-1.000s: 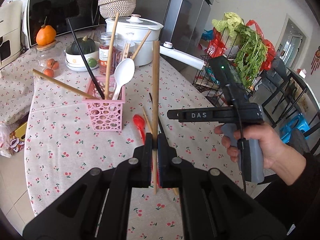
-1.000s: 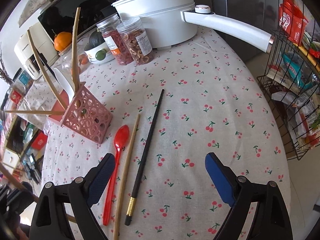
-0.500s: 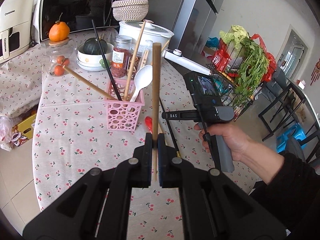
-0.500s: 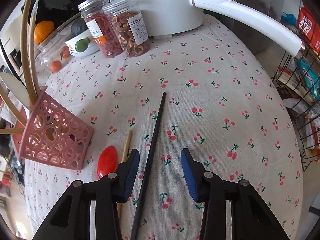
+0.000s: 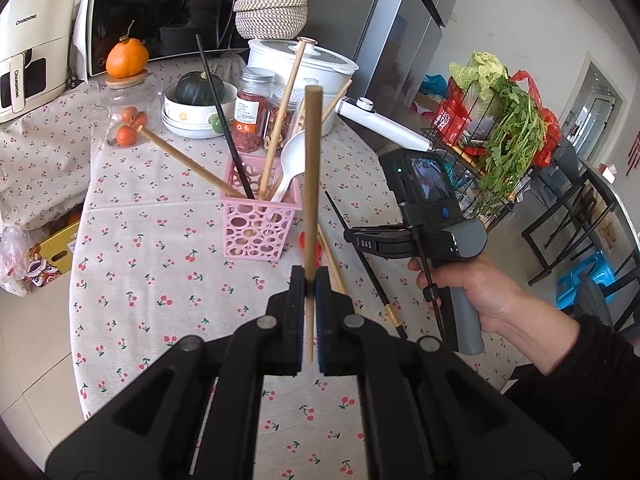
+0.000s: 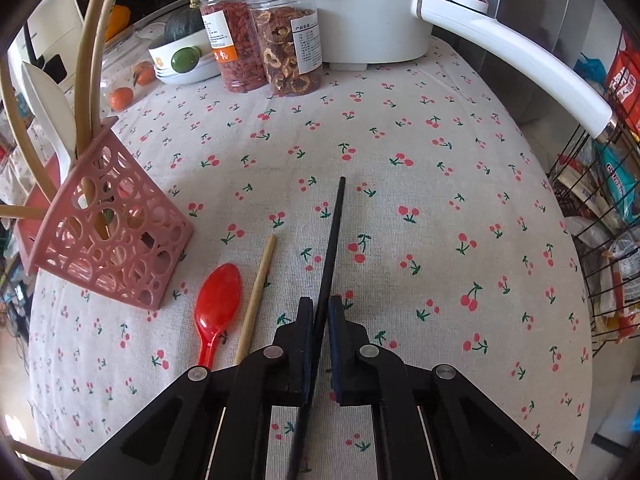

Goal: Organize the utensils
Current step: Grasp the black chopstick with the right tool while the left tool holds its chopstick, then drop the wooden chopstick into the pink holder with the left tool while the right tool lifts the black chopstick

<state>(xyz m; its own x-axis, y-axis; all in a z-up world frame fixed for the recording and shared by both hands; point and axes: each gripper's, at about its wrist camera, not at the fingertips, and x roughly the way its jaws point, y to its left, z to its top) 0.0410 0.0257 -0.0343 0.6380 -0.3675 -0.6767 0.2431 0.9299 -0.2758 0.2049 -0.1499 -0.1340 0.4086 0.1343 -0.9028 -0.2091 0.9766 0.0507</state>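
My left gripper is shut on a wooden chopstick that stands upright above the table. Behind it sits the pink utensil basket with wooden chopsticks, a black chopstick and a white spoon in it. My right gripper is shut on a black chopstick that lies on the cherry-print cloth. To its left lie a wooden chopstick and a red spoon, near the pink basket. In the left wrist view a hand holds the right gripper low over the table.
Two jars, a white pot with a long handle, a bowl with a squash, a microwave and oranges stand at the back. A wire rack with greens stands right of the table.
My right gripper came down over the black chopstick and its jaws went from wide open to shut on it. My left gripper kept the wooden chopstick and drew back a little.
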